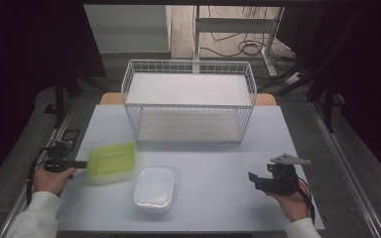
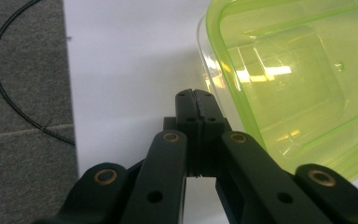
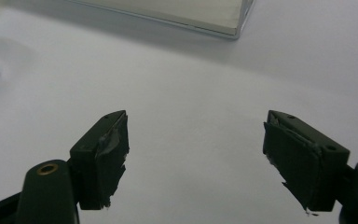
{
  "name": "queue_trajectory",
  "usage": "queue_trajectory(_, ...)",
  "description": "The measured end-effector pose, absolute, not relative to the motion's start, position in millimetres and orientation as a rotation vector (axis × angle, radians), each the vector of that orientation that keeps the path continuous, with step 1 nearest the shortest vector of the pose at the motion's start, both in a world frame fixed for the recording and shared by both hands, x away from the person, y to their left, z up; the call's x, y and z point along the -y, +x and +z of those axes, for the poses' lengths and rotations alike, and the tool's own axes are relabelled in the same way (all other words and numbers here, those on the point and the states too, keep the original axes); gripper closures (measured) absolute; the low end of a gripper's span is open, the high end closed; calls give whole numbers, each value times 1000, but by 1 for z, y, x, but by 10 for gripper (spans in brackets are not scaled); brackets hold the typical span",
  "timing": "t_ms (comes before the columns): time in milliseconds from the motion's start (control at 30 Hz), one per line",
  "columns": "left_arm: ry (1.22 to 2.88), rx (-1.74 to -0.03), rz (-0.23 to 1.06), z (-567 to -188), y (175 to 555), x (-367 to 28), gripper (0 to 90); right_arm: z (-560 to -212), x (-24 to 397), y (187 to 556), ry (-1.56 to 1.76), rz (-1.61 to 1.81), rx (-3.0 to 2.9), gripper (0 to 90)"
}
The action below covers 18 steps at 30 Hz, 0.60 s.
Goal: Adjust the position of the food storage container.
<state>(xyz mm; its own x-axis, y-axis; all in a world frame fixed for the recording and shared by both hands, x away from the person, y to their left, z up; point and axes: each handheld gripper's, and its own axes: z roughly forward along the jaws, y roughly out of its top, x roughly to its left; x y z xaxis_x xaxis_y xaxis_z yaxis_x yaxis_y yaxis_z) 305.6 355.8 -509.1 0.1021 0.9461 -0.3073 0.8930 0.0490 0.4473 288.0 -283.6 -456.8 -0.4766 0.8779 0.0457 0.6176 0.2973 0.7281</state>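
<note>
Left tongs (image 1: 79,164) at the table's left edge, jaws pressed fully together, nipping the near rim of the green container (image 1: 112,158). From the left gripper view the closed tips sit against the edge of that green container (image 2: 303,88); a thin lip could be pinched there, though the contact itself is hard to make out. The tub hangs slightly tilted, a shadow below it, so it seems carried by one edge rather than resting. A rim grip suits it: the body is too wide for the jaws to span.

A paler clear rim shows just beneath the green one in the left gripper view; cannot tell if it is a second tub nested under it.

White container (image 1: 153,189) lies on the table (image 1: 218,163) just right of the green one and nearer the person, apart from it.

Right tongs (image 1: 256,181) held low over bare table at the right, jaws spread wide, nothing between them; likely waiting its turn.

Wire rack (image 1: 188,99) stands at the far middle, both shelves bare, a probable destination for the tubs.
</note>
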Motion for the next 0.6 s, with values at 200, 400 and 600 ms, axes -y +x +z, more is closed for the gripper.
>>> queue_trajectory(200,1867,-1778,124,-509,312,-347,900,-458,284,288,1347,983,-2214,223)
queue_trajectory(400,1890,-1748,110,-508,319,-331,900,-459,283,288,1343,972,-2222,223)
queue_trajectory(600,1909,-1716,96,-508,327,-316,900,-459,284,288,1351,971,-2218,223)
